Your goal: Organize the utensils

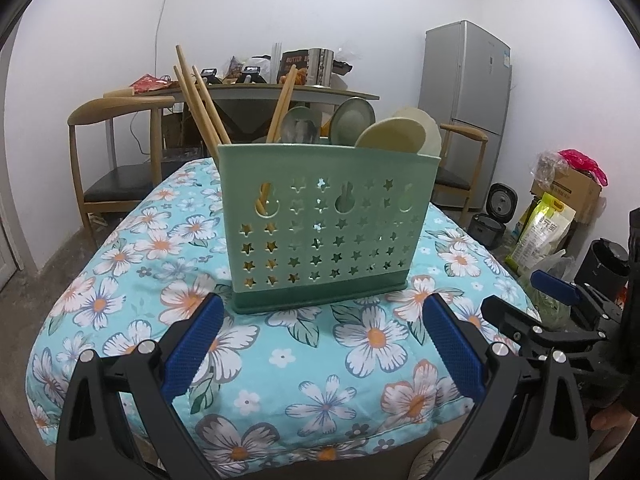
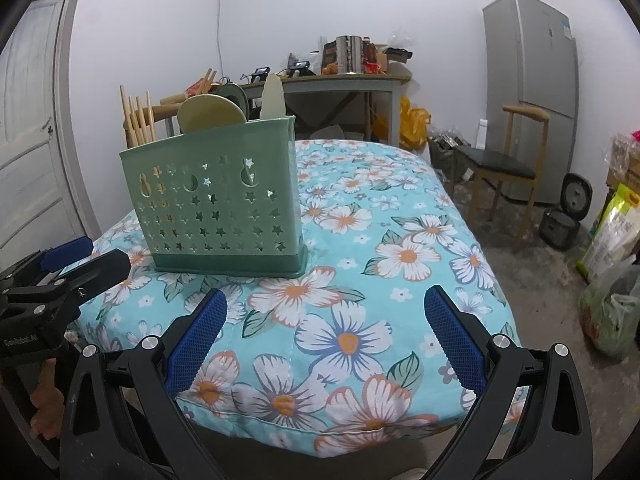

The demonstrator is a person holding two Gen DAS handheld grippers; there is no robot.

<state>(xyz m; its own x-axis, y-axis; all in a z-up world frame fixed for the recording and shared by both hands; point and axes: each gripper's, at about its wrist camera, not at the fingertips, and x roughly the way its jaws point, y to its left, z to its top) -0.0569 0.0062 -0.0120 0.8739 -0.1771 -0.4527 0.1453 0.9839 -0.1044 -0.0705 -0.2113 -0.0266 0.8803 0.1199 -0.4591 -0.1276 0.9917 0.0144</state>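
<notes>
Left wrist view alone shows a metal spoon (image 1: 301,130) in the caddy (image 1: 320,224); both grippers (image 1: 322,332) (image 2: 325,326) gape empty.

Left hand-held gripper (image 1: 322,344) and right hand-held gripper (image 2: 325,336) both gape wide, empty.

Home dining room, fridge (image 1: 466,112), wooden chairs (image 1: 116,152)

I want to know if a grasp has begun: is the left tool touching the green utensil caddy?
Apart. The left wrist view shows flowered cloth between the open left tool and the green utensil caddy.
</notes>
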